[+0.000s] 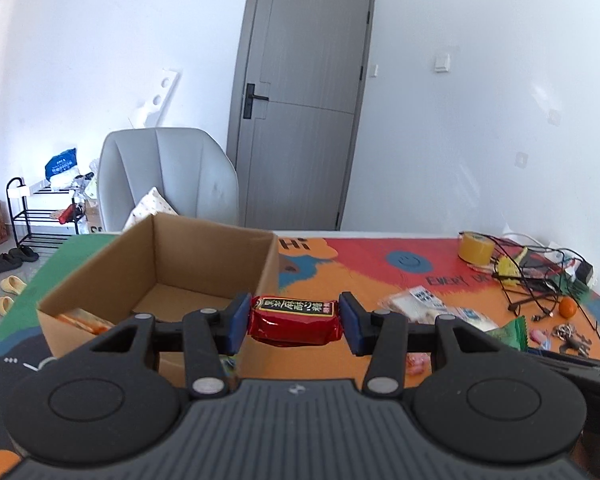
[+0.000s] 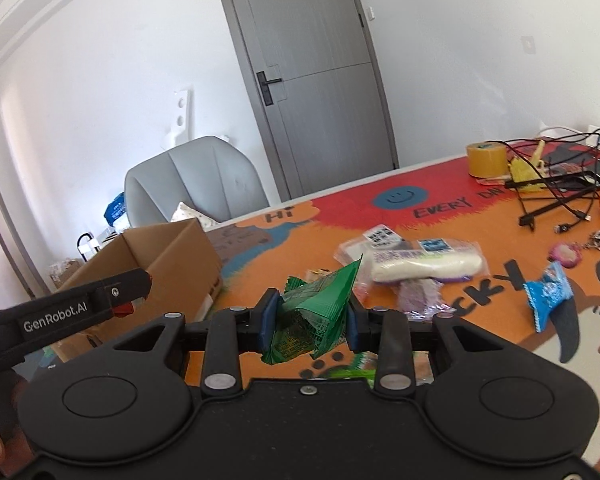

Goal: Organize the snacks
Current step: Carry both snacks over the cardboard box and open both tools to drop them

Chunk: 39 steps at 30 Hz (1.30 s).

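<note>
Between left claw (image 1: pixel 294 322) pads, red candy pack (image 1: pixel 294 320) pinched, cardboard box (image 1: pixel 204 256) just ahead-left; right claw (image 2: pixel 310 320) pinches green packet (image 2: pixel 314 316). Several snacks beyond it remain on table (image 2: pixel 440 216); task partway.

Both wrist views bright, even daylight, no hard shadows. White walls near blown out, worst upper left in both frames. Strong fisheye: door (image 1: pixel 300 100) frame bows, black vignette in the top corners. Specular glare on the red snack wrapper (image 1: pixel 294 322) at center. Foreground sharp; packets mid-right in the right view, e.g. the white packet (image 2: pixel 424 264), look soft. Gripper bodies along the bottom render dark, low detail.
</note>
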Tool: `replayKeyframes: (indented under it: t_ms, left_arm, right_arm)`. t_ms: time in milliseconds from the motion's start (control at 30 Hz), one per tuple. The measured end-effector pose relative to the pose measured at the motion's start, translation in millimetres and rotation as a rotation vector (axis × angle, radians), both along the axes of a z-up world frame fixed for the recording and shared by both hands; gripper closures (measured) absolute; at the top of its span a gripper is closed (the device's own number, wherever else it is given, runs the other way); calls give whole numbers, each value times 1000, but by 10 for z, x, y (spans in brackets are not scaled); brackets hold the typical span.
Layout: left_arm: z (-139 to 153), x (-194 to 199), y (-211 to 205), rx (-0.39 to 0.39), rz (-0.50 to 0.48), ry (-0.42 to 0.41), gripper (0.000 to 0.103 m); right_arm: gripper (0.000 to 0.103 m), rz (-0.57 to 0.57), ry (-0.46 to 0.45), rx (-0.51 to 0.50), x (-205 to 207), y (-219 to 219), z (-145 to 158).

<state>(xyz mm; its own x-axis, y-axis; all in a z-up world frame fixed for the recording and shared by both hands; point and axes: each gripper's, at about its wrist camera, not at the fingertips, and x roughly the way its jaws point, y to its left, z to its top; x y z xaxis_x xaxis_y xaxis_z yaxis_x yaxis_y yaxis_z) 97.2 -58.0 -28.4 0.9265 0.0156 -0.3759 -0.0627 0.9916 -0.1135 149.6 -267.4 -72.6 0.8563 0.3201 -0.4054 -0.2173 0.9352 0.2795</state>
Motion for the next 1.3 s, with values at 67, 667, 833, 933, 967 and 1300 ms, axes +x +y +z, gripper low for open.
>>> replayKeyframes:
  t_ms: [67, 667, 833, 933, 967, 1300]
  left_arm:
    - [44, -5, 65, 1, 14, -16, 56]
    - [128, 145, 730, -28, 151, -25, 56]
    - [93, 196, 917, -59, 157, 22, 49]
    - [106, 148, 998, -75, 174, 13, 40]
    - [118, 128, 1023, -75, 185, 8, 37]
    - [151, 0, 1257, -97, 257, -4, 28]
  right_arm:
    - [69, 13, -8, 1, 21, 66, 25]
    - [69, 147, -62, 32, 260, 665, 210]
    - [69, 183, -64, 35, 327, 853, 237]
    - [69, 207, -65, 42, 355, 971, 260]
    - [69, 215, -66, 44, 360, 1008, 269]
    - [69, 274, -43, 59, 401, 1290, 280]
